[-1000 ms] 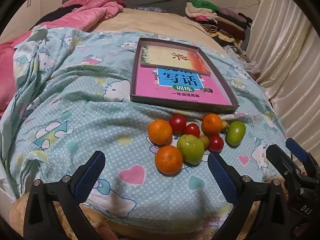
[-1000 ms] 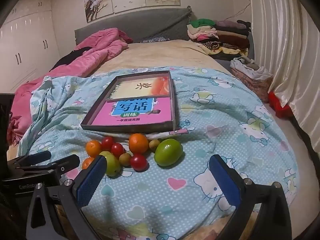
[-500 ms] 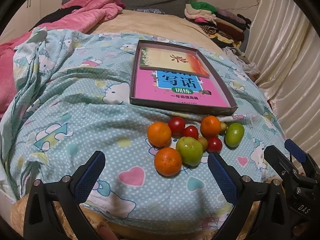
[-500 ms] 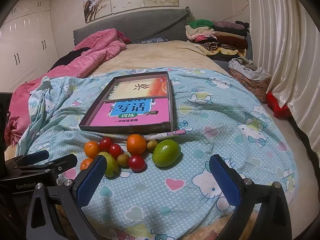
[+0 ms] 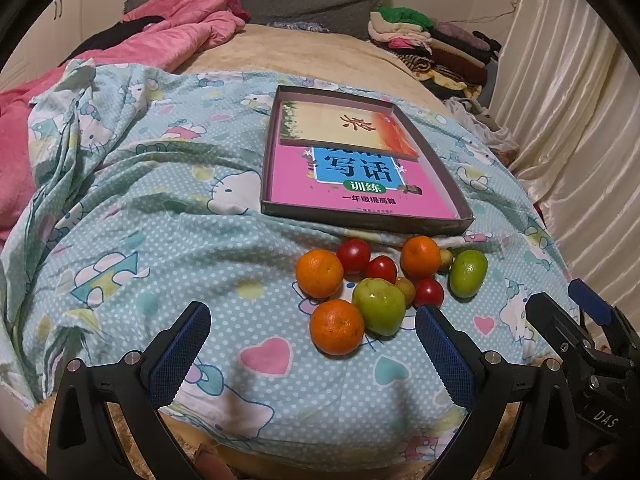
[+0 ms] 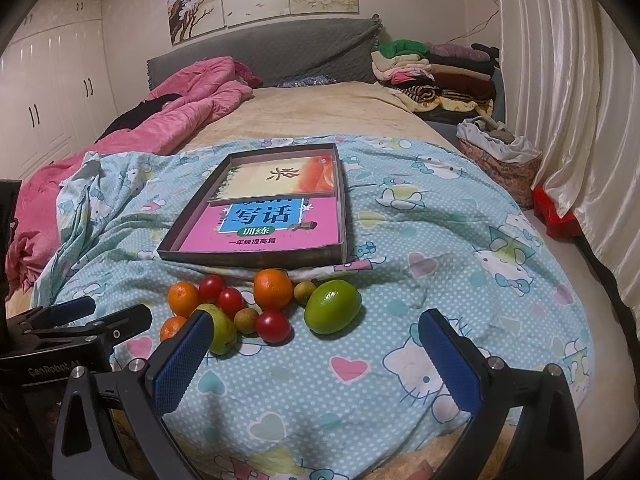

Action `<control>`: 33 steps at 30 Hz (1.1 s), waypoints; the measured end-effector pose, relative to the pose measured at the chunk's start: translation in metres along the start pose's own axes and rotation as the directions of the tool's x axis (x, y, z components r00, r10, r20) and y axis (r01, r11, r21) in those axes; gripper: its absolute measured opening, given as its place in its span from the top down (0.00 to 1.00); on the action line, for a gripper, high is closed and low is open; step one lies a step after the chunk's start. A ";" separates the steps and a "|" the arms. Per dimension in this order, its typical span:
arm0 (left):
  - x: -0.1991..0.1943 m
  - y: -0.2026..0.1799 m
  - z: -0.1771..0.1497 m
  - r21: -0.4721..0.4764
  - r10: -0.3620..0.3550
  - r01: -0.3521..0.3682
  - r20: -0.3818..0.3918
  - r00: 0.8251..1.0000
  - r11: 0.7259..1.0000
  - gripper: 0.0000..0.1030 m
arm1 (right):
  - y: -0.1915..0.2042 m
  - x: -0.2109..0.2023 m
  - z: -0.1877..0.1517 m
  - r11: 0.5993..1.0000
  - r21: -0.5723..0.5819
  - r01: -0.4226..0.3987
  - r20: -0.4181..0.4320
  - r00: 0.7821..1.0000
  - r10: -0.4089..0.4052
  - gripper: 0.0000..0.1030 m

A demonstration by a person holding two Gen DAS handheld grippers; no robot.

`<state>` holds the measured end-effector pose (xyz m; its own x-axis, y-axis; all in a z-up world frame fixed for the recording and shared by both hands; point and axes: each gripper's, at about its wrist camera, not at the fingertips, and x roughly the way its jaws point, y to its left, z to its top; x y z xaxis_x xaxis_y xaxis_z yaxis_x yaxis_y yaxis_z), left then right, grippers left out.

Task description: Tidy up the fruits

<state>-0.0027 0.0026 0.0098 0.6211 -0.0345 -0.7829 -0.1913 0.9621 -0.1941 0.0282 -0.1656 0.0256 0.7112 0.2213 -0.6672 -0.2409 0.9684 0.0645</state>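
Note:
A cluster of fruit lies on the blue patterned sheet just in front of a shallow box lined with books. It holds three oranges, red tomatoes, a green apple, a lime-green fruit and small brown fruits. In the right wrist view the cluster sits ahead and left, with the lime-green fruit nearest. My left gripper is open and empty, just short of the front orange. My right gripper is open and empty, short of the fruit.
A pink quilt is bunched at the back left of the bed. Folded clothes are stacked at the back right. A fabric basket and curtains stand to the right. The bed's front edge is right below both grippers.
Both grippers have drifted slightly; the fruit and box sit a little lower and nearer in both views. Nothing was grasped.

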 end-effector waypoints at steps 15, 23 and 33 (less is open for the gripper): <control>-0.001 0.000 0.000 0.004 0.006 -0.006 0.004 1.000 1.000 0.01 | 0.000 0.001 -0.001 1.000 -0.001 -0.002 -0.001 1.000 0.002 0.00; -0.001 -0.001 0.001 0.005 0.006 -0.006 0.009 1.000 1.000 0.01 | 0.000 0.001 -0.001 1.000 -0.001 -0.004 -0.002 1.000 0.004 0.00; 0.000 -0.001 0.001 0.006 0.006 -0.006 0.013 1.000 1.000 0.01 | -0.003 0.003 0.001 1.000 0.009 -0.006 -0.004 1.000 0.006 0.00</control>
<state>-0.0022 0.0016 0.0107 0.6299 -0.0255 -0.7762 -0.1902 0.9640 -0.1861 0.0314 -0.1674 0.0239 0.7068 0.2268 -0.6701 -0.2391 0.9681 0.0755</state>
